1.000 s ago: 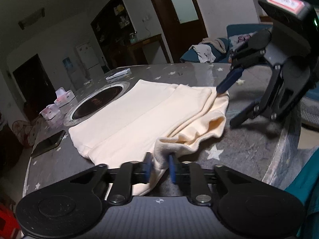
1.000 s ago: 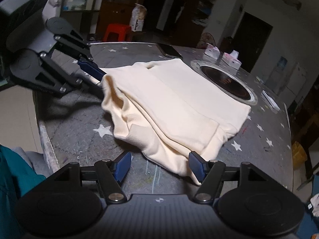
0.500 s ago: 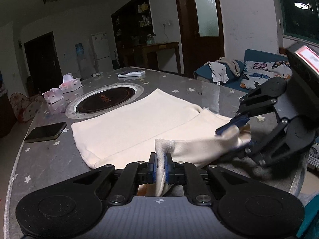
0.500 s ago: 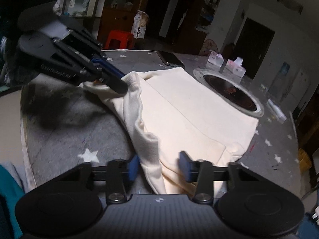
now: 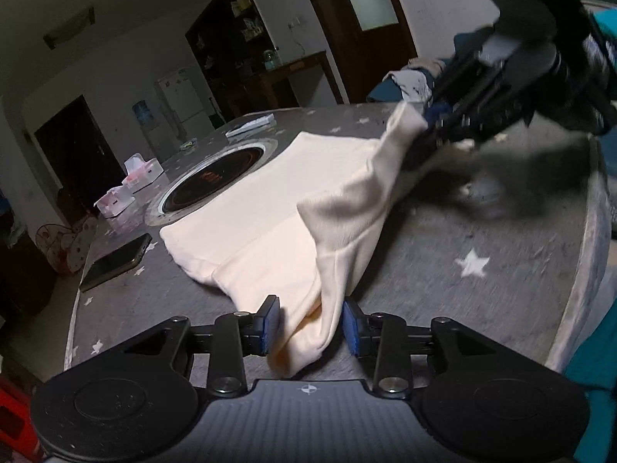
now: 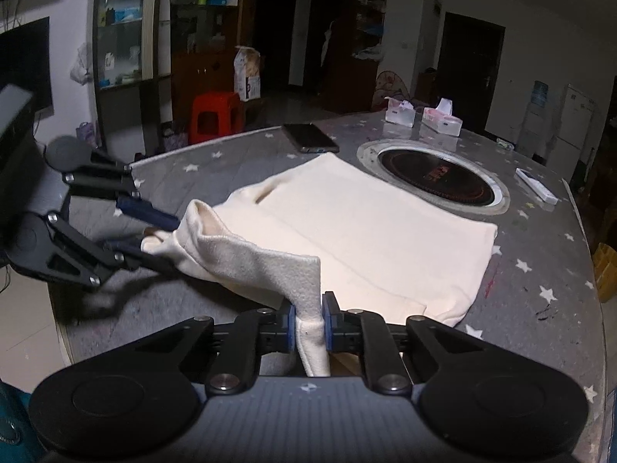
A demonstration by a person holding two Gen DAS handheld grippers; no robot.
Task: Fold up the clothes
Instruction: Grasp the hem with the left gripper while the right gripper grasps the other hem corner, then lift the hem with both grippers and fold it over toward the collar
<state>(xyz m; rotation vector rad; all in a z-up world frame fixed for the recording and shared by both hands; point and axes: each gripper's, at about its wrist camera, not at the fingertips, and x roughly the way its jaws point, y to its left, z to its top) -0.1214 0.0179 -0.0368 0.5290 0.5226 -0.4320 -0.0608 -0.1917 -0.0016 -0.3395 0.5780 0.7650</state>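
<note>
Cloth [image 6: 366, 231] sits pinched in the closing right gripper [image 6: 308, 322], loose between the opening left gripper [image 5: 310, 324] jaws.

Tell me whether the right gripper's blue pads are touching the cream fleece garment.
Touching. In the right wrist view, the right gripper is closing, both pads pressed against a fold of the cream garment pinched between them.

My left gripper [image 5: 311, 324] is opening around the cream knitted garment [image 5: 308, 208] on the grey star-patterned bench [image 5: 482, 270].
</note>
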